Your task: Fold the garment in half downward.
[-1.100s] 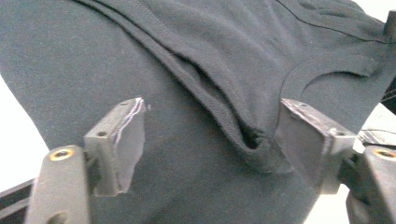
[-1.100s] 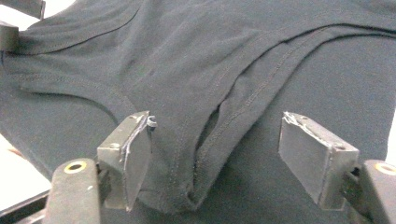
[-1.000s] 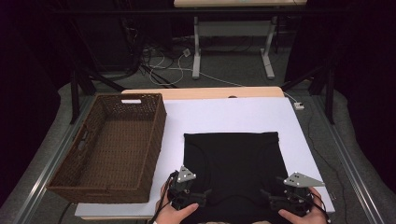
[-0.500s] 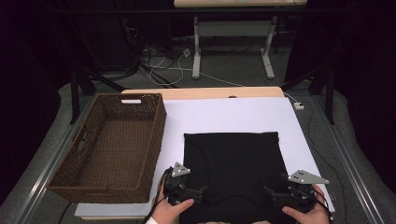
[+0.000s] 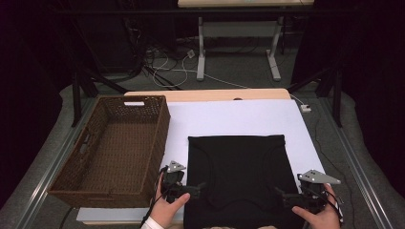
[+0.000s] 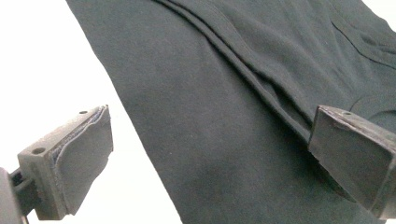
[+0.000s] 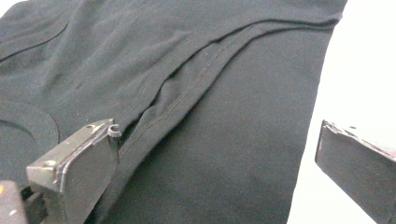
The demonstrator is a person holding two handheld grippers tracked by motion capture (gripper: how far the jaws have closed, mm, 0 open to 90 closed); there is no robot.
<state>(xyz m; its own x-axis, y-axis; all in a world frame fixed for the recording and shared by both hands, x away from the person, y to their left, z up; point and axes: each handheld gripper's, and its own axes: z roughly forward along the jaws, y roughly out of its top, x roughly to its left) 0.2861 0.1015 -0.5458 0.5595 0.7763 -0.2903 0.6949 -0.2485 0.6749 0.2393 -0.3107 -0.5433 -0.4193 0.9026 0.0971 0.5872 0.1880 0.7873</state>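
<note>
A black garment [image 5: 236, 167] lies folded flat on the white table top [image 5: 229, 117]. My left gripper [image 5: 195, 188] sits at its near left edge, held in a hand and pointing inward. In the left gripper view the left gripper [image 6: 210, 158] is open and its jaws have just been opening. The black garment's [image 6: 210, 70] side edge lies loose between them. My right gripper [image 5: 285, 198] is at the near right edge. In the right gripper view the right gripper [image 7: 217, 163] is also open after just opening, and it straddles the black garment's [image 7: 187, 56] other edge without pressing it.
A brown wicker basket [image 5: 165, 129] stands on the table's left, close to my left hand. The table's near edge runs just under both hands. Beyond the far edge are desk legs and cables on the floor.
My left gripper has shifted left, off the garment's edge. Both pairs of jaws have spread wider. The garment has stayed flat where it was.
</note>
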